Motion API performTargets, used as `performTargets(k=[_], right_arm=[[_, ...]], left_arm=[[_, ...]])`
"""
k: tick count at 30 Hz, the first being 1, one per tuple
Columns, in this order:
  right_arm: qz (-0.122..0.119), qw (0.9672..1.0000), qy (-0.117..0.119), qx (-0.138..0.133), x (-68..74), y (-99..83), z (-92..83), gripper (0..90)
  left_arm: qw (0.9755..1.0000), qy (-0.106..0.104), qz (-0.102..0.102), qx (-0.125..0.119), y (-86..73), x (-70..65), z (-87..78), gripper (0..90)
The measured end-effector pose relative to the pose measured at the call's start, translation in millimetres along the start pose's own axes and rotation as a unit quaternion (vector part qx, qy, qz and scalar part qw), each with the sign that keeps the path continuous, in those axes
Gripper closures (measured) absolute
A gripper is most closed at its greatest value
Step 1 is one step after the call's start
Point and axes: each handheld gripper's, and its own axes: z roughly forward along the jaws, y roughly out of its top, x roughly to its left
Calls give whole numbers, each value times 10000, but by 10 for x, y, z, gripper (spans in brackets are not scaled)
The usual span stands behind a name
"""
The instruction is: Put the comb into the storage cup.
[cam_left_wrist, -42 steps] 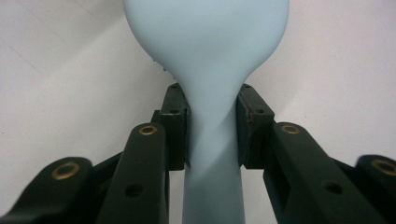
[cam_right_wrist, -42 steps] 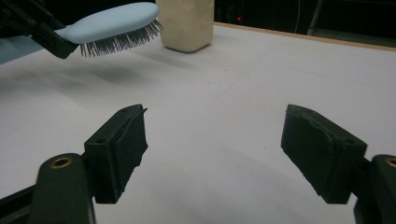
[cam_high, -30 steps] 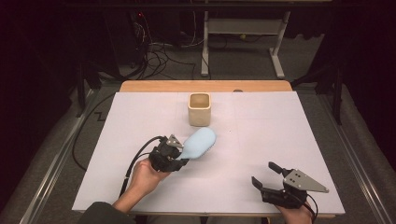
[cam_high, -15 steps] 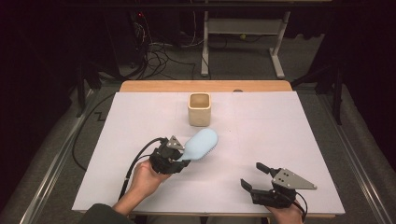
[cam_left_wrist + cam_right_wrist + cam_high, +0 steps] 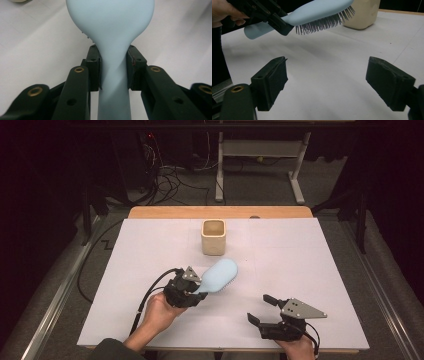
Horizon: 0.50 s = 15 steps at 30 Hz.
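A light blue hairbrush (image 5: 220, 275) is held above the white table by its handle, bristles facing down. My left gripper (image 5: 197, 287) is shut on that handle; in the left gripper view both pads press the handle (image 5: 113, 100) from either side, with the brush's head (image 5: 110, 25) beyond them. My right gripper (image 5: 259, 308) hovers near the front edge, to the right of the brush. It is open, its jaws have just been opening further, and nothing lies between them. In the right gripper view, the gripper (image 5: 327, 77) faces the brush (image 5: 317, 11) and the left gripper (image 5: 274, 17).
A beige square cup (image 5: 213, 236) stands upright at the back middle of the white sheet (image 5: 320, 255), just beyond the brush's head. A wooden table edge (image 5: 220, 212) runs behind it. Cables and a stand's legs lie on the floor beyond.
My right gripper has slid left along the front edge, and its jaws stand a little wider. The left gripper and the brush have hardly moved.
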Motion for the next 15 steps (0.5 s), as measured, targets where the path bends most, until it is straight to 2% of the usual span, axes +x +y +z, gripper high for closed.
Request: performTargets(k=[15], right_arm=[[79, 9999, -22, 121, 47, 32, 116, 142]], left_arm=[[9998, -162, 126, -38, 88, -117, 78, 688]])
